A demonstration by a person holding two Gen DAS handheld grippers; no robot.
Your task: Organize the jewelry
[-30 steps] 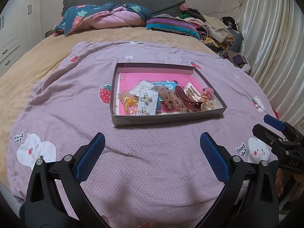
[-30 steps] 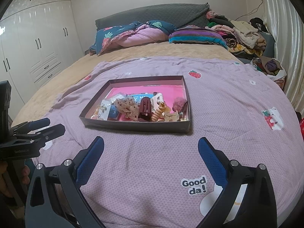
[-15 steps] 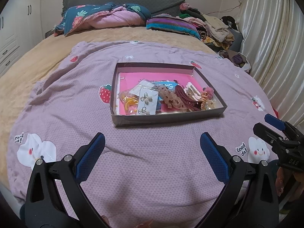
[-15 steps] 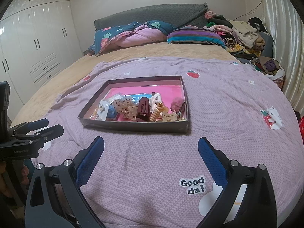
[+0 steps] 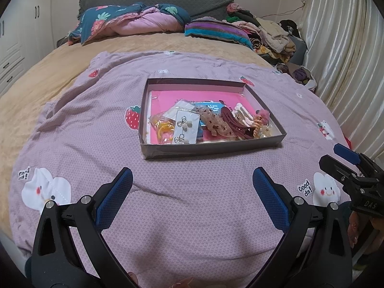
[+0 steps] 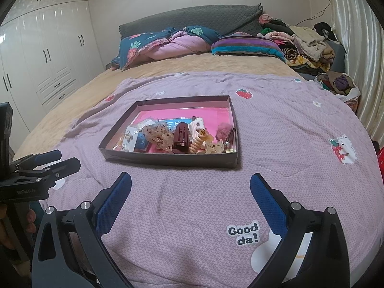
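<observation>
Left wrist view. Your left gripper (image 5: 192, 182): jaws spread wide, nothing between them, held above the lilac quilt (image 5: 192, 216) near its front edge. Shallow box (image 5: 211, 145): on the quilt ahead of you, well apart from the fingers, pink lining showing at the back. Contents, heaped toward the near wall: earring card (image 5: 186, 129) with two pairs, at the left; yellow hair ties (image 5: 164, 129) in a clear packet, just beside it; dotted gauze bow (image 5: 214, 123) in the middle; dark red hair clip (image 5: 236, 123) touching the bow; pink pompom (image 5: 263, 114) at the right end. Your right gripper (image 5: 340, 156): low at the right edge, seen side-on, its jaws apart.

Right wrist view. Your right gripper (image 6: 190, 184): jaws wide apart and empty, over the quilt (image 6: 192, 216). Box (image 6: 172, 159): ahead and slightly left. Inside, the hair clip (image 6: 180, 138) stands in the middle, the bow (image 6: 159, 134) to its left, a spiral hair tie (image 6: 198, 142) to its right. Your left gripper (image 6: 60, 159): at the left edge, side-on, its jaws parted.
</observation>
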